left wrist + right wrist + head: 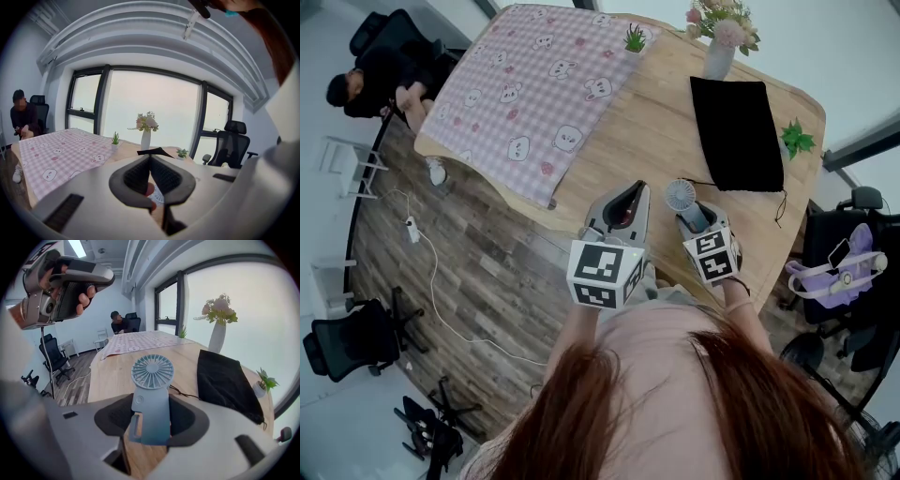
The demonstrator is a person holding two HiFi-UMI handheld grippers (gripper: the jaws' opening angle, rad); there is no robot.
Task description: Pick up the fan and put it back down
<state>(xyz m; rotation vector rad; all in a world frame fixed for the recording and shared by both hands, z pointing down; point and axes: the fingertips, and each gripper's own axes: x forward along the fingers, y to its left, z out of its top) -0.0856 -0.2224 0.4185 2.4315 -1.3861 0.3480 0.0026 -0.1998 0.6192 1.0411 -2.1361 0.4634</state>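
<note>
Right gripper: the jaws pinch the fan by its flat pale-blue handle, one pad on each side. The fan stands upright with its round grille head above the jaws, facing the camera on that gripper. The lower end of the handle hangs below the pads over bare wood of the worktop. No view settles whether it touches the wood.

Fan position: just off the near corner of the black bag, on the side away from the window, near it but apart. A thin dark cord runs from the bag across the wood behind the handle.

Left gripper: the jaws are pressed together at the tips, with nothing gripped. In the head view it sits farther from the bag than the fan, on the same side. The right gripper view shows it held high at upper left, with the left hand wrapped round its grip.

Other items, placed from the bag:
- The bag lies flat and lengthwise on the wood.
- A white vase of pink and white flowers stands just beyond its far end.
- A small green plant stands just beside its window-side edge.
- A pink checked cloth with animal faces covers the far part of the worktop, well apart from the bag.
- A second small plant stands at the corner of that cloth.
- A seated person in dark clothes is past the cloth's far end.
</note>
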